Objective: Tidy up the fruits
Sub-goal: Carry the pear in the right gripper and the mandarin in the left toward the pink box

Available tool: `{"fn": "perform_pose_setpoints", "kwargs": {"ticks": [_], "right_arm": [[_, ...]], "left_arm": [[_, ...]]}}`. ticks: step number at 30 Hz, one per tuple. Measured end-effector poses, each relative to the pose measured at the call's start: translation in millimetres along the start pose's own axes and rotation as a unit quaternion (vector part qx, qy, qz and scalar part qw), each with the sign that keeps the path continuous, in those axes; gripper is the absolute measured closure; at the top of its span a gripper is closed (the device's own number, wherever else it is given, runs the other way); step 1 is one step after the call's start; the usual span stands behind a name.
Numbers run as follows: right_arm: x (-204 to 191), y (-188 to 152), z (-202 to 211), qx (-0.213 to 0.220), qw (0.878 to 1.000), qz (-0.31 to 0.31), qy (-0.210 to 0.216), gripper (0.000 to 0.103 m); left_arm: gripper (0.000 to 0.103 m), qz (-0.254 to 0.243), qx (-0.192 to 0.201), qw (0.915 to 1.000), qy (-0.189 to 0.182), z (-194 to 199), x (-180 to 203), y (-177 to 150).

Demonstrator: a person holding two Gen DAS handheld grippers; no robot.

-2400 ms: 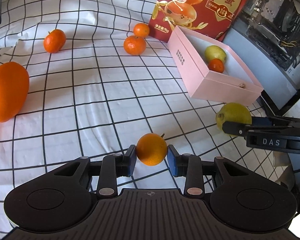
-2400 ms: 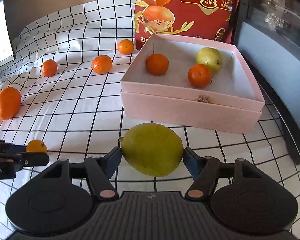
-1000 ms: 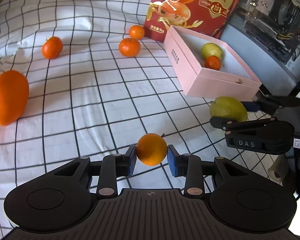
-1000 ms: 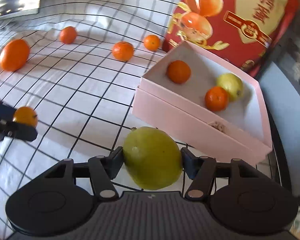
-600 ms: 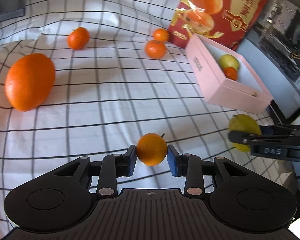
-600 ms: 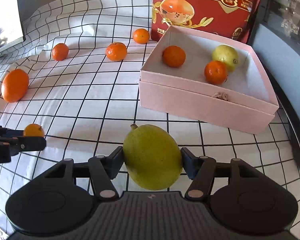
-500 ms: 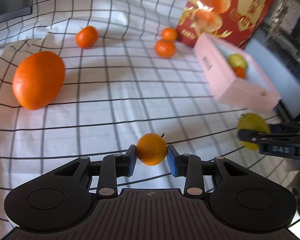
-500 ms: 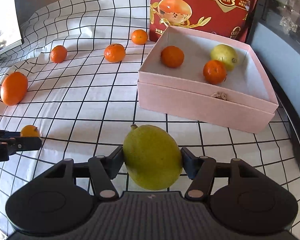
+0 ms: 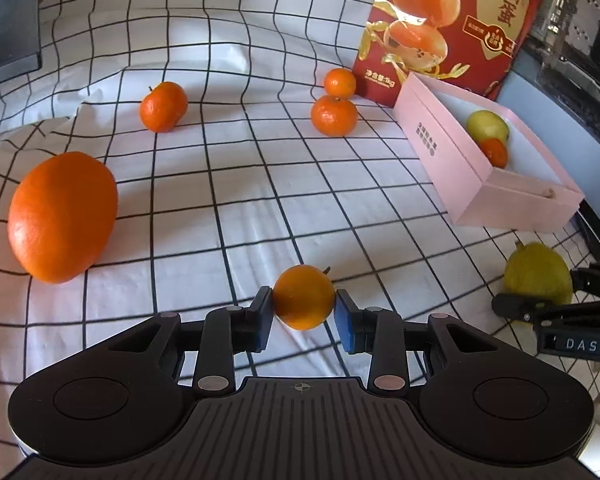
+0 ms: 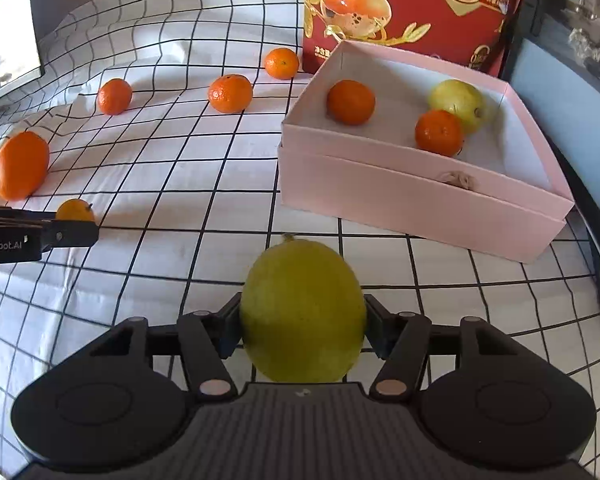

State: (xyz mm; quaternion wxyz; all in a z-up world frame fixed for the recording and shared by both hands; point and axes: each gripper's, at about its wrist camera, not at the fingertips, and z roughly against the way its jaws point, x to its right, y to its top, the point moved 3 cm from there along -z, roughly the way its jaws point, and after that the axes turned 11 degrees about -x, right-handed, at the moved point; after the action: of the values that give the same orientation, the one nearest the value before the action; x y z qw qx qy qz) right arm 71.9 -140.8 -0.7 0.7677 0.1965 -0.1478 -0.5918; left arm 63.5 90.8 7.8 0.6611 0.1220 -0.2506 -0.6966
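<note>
Partly hidden: lemon (image 10: 302, 312) between right gripper (image 10: 302, 330) pads.

Plenty of open checkered cloth (image 10: 172, 184) in the middle of the right wrist frame, nothing on it between the lower edge and the pink box (image 10: 412, 200). The box sits right of centre, open-topped; inside, a mandarin (image 10: 351, 102) upper left, another (image 10: 439, 133) touching a lemon (image 10: 458, 100) at the back, and its near right floor is bare. The red bag (image 10: 412, 8) stands as a wall right behind it. Loose mandarins (image 10: 230, 93) and a big orange (image 10: 20, 166) dot the left side. The other hand-held gripper (image 10: 76, 216) pokes in at the left edge.
</note>
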Motion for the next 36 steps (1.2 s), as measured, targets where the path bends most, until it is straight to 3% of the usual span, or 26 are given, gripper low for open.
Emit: {"fn": "perform_pose_setpoints", "kwargs": {"ticks": [7, 10, 18, 26, 36], "right_arm": [[4, -4, 1, 0.007, 1.0, -0.001, -0.001, 0.041], [3, -6, 2, 0.004, 1.0, 0.0, -0.012, 0.031], [3, -13, 13, 0.004, 1.0, 0.015, -0.023, 0.029], [14, -10, 11, 0.001, 1.0, -0.005, 0.006, 0.028], [3, -1, 0, 0.006, 1.0, 0.003, -0.002, 0.028]], "left_arm": [[0.065, -0.001, -0.004, 1.0, 0.001, -5, 4, 6], [0.065, 0.01, -0.006, 0.9999, -0.005, -8, 5, 12], [0.066, 0.018, -0.029, 0.9993, -0.017, -8, 13, 14], [0.066, 0.006, -0.047, 0.9981, -0.038, -2, 38, -2], [0.066, -0.014, -0.047, 0.9974, -0.052, 8, 47, -5]]}}
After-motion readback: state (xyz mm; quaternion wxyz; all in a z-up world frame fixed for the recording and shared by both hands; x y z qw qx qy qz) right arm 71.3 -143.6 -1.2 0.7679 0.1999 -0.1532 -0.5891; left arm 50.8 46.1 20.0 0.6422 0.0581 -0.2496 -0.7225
